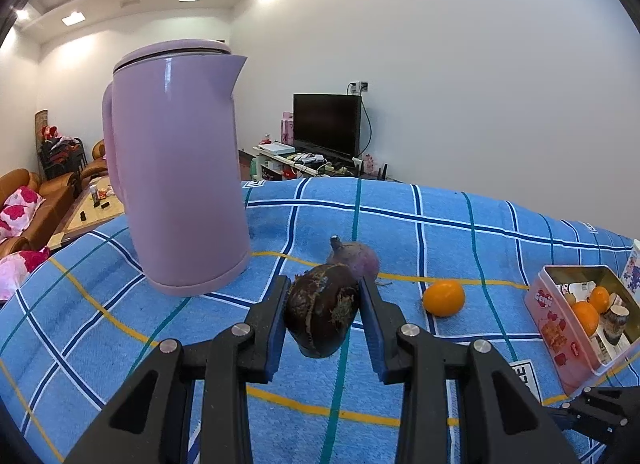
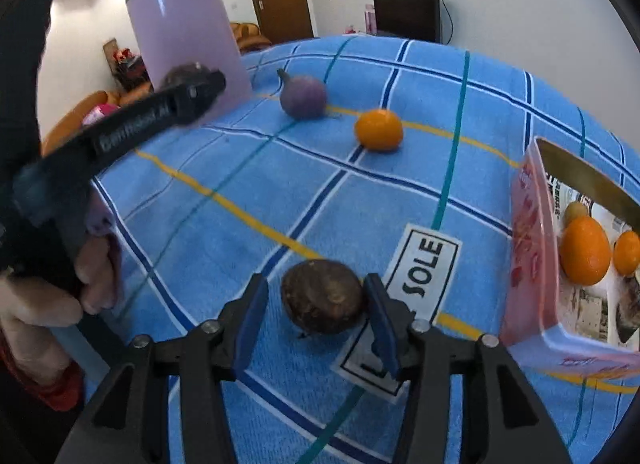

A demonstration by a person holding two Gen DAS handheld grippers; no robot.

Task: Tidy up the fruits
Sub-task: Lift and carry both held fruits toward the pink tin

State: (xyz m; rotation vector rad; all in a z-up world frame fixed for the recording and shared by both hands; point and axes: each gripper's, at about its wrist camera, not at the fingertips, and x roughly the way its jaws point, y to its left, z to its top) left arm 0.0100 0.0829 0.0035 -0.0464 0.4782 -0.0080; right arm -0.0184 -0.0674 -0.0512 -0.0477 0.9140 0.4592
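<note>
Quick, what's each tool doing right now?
Left tool: shut on a dark brown fruit, lifted off the cloth.
Right tool: open around another brown fruit on the cloth.

**Hidden, cropped and blurred items**

Left wrist view: purple fruit, at 12 o'clock from the gripped dark passion fruit, shows only its stem and upper curve. Pink tin, 3 o'clock: near corner cut by the frame; the printed packets inside are too small to read. Right gripper, 5 o'clock: a dark fragment only, jaws not discernible.

Right wrist view: left gripper, 10 o'clock: motion-blurred, its load mostly hidden behind a finger. Lilac kettle: blurred, top cropped. Label reads "SOLE", the rest covered. Tin's right side runs out of frame.
</note>
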